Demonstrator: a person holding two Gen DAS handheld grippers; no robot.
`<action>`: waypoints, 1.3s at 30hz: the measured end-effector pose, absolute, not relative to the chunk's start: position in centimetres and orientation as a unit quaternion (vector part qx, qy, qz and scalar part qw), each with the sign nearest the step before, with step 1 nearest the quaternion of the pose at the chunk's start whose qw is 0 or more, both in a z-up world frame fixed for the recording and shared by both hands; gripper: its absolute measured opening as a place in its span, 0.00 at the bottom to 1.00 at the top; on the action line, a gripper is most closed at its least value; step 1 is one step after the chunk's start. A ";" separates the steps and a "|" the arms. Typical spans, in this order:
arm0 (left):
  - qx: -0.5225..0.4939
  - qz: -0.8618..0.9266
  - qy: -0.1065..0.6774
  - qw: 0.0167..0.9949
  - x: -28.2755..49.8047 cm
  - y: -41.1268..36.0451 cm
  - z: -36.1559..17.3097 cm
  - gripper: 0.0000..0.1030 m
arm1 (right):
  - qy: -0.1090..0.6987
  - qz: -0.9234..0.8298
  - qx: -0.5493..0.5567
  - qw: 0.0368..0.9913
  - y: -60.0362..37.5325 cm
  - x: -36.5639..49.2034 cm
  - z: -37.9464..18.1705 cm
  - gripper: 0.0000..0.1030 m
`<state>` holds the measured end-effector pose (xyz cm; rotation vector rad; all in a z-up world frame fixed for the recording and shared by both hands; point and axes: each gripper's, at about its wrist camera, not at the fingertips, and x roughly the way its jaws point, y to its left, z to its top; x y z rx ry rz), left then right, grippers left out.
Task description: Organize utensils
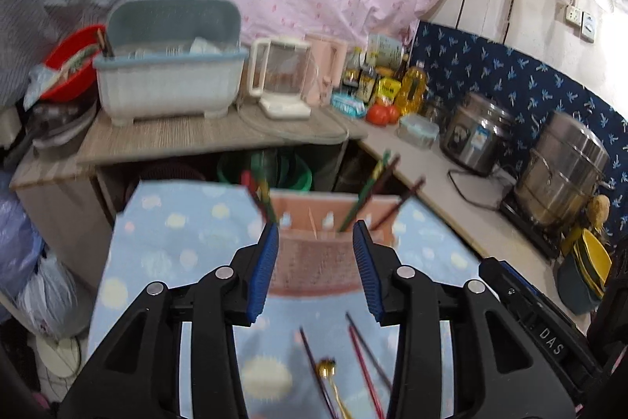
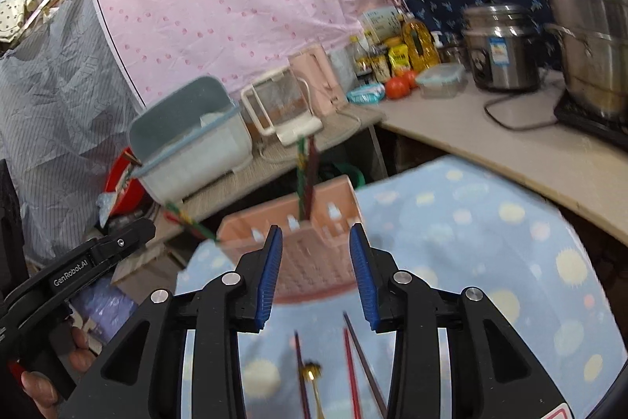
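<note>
Both claws hang with their blue-padded jaws spread apart and nothing between them: the left gripper and the right gripper each point at the pink utensil holder, which stands on the blue spotted cloth at 12 o'clock just past the fingertips. In the left wrist view, chopsticks stick up out of the holder, one group leaning toward 11 o'clock and another fanning toward 1 o'clock; motion blur hides their count. From the right wrist view the same holder carries a green and a dark red stick upright, with more sticks poking out sideways toward 9 o'clock.

Loose chopsticks lie flat on the cloth at 6 o'clock below the left claw, beside a gold spoon.

On the wooden counter at 10 o'clock sits a pale blue dish-drainer bin with its lid raised; its contents are too blurred to name. A red basin stands just to its 9 o'clock side. Toward 2 o'clock a clear lidded food box rests near two tomatoes, and farther round stand a rice cooker and a steel stockpot.
</note>
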<state>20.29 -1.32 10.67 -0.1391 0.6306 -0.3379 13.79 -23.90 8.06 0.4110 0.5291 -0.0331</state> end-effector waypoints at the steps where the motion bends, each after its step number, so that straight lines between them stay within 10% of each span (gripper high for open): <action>1: -0.068 -0.163 0.319 0.931 19.7 -1.2 9.7 0.37 | 0.267 -0.020 0.202 0.942 -24.0 12.9 7.3 0.34; 18: -0.035 -0.152 0.460 0.874 9.4 -0.7 -4.9 0.37 | 0.406 -0.039 0.153 0.900 -22.5 3.4 -5.4 0.34; 39: -0.008 -0.178 0.480 0.859 6.6 -3.3 -6.6 0.48 | 0.428 -0.044 0.135 0.892 -22.3 4.4 -8.5 0.12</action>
